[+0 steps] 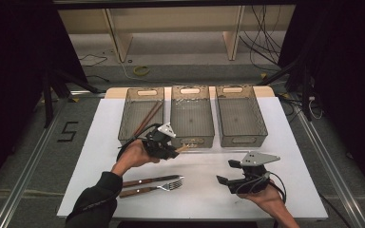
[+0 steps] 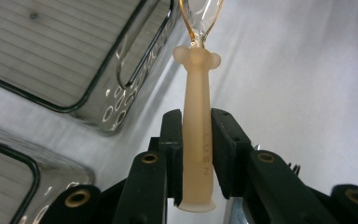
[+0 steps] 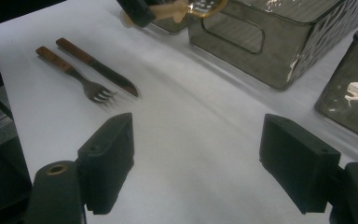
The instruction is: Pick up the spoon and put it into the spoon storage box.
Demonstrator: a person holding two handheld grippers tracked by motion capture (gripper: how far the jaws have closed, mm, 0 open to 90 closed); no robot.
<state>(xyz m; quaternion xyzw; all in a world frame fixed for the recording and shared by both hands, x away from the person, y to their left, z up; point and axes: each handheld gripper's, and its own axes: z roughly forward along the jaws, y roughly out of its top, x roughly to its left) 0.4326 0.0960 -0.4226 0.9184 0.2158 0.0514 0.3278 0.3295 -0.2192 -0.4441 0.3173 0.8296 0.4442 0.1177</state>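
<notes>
Already sorted, by the look of it: chopsticks (image 1: 147,118) lying slantwise in the left bin (image 1: 129,127). Now in hand: a small spoon (image 2: 196,135) with a pale plastic handle and clear amber bowl, clamped by the handle in the left claw (image 1: 177,150), held near the front wall of the middle bin (image 1: 208,124), above the tabletop (image 1: 204,166) and not yet inside. Right claw (image 3: 198,163) spread wide, gripping nothing, hovering low over the right front part of the tabletop. Left to do, judging from the layout: dropping the spoon into a bin, then picking up the fork (image 1: 151,189) and knife (image 1: 147,180), lying side by side near the front edge. Right bin (image 1: 261,121) seemingly without cutlery. Roughly a third done, probably.
</notes>
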